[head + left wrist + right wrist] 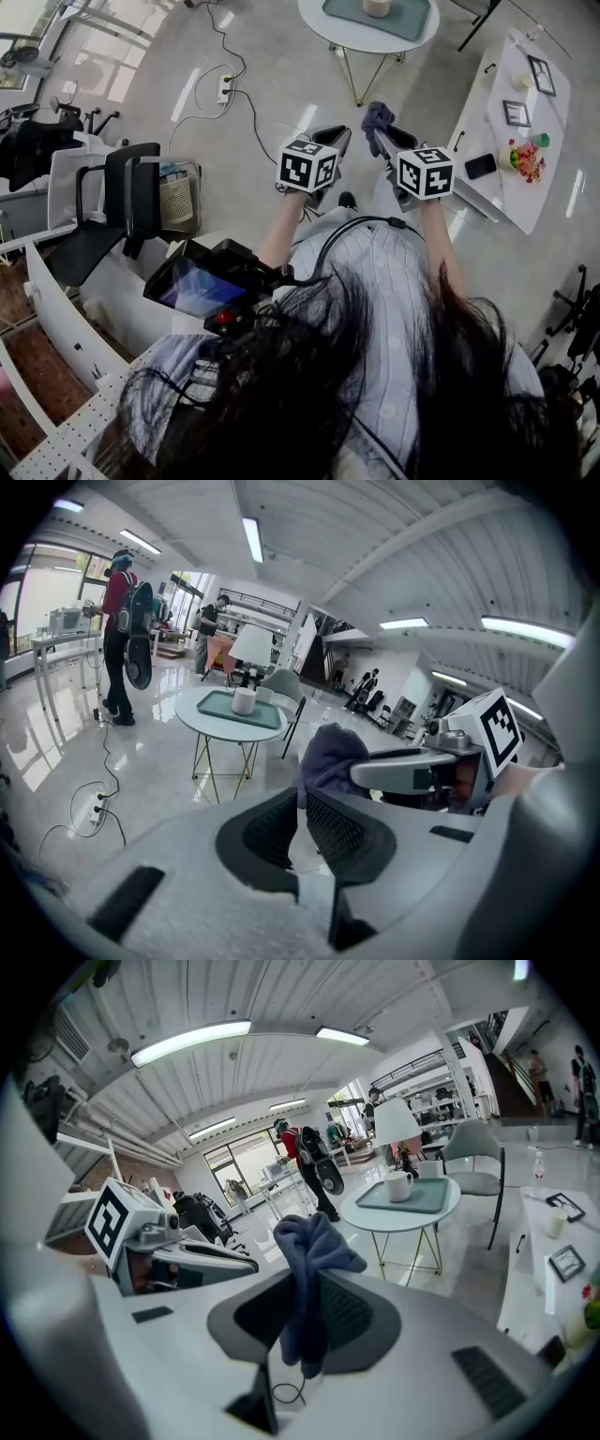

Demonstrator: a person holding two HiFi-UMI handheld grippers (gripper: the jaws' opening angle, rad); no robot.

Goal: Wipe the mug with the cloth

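Note:
A white mug (pixel 377 7) stands on a teal tray (pixel 403 21) on a round white table (pixel 328 33), well ahead of both grippers; it also shows in the gripper views as the mug (pixel 398 1185) and the mug (pixel 245 700). My right gripper (pixel 375 131) is shut on a dark blue cloth (pixel 305 1269), which bunches above the jaws and hangs down between them. From the left gripper view the cloth (pixel 328 757) shows at the right gripper's tip. My left gripper (pixel 300 794) is held beside it, jaws together with nothing between them. Both are in mid-air above the floor.
A long white side table (pixel 511 141) at the right carries picture frames, a phone and small items. A power strip with cables (pixel 225 89) lies on the floor. Black chairs (pixel 112 202) stand at the left. A grey chair (pixel 473 1166) is beside the round table. People (pixel 117 630) stand far off.

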